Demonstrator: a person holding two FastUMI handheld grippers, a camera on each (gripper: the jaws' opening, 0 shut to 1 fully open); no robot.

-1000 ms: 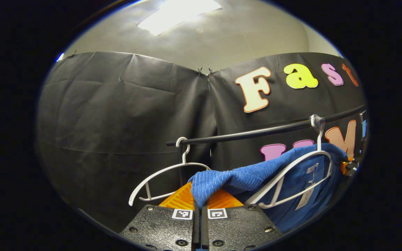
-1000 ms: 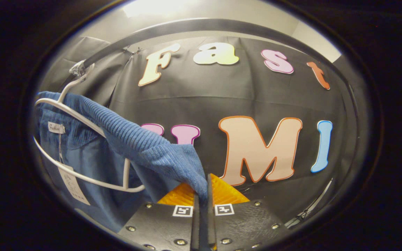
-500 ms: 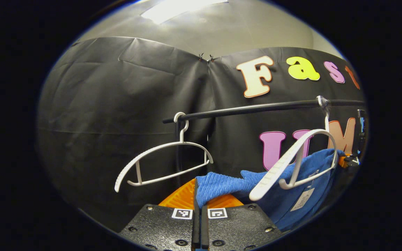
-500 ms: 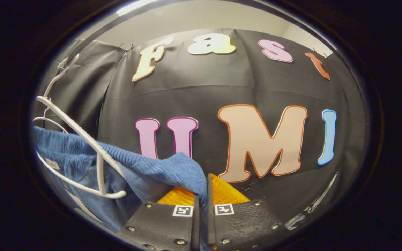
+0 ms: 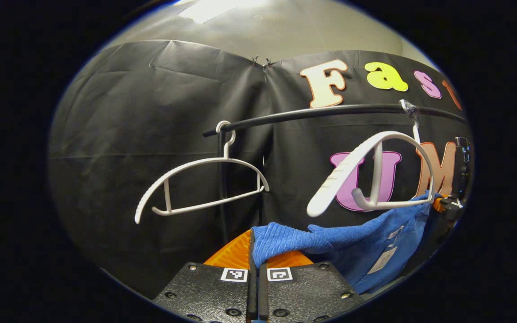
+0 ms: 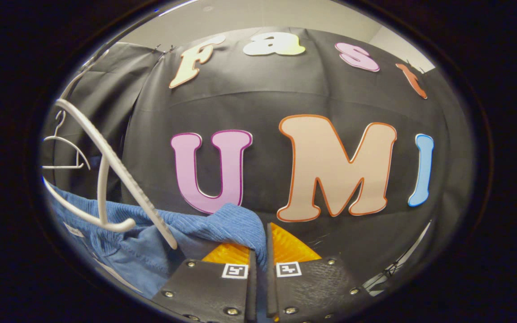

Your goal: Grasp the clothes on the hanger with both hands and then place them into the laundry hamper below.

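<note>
My left claw (image 5: 255, 264) and right claw (image 6: 258, 264) each pinch a corner of the ribbed blue garment (image 5: 330, 237), sagging below the curved white plastic hanger (image 5: 375, 175) ahead.

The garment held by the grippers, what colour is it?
Blue garment, with a ribbed texture; clearest in the left gripper view.
</note>
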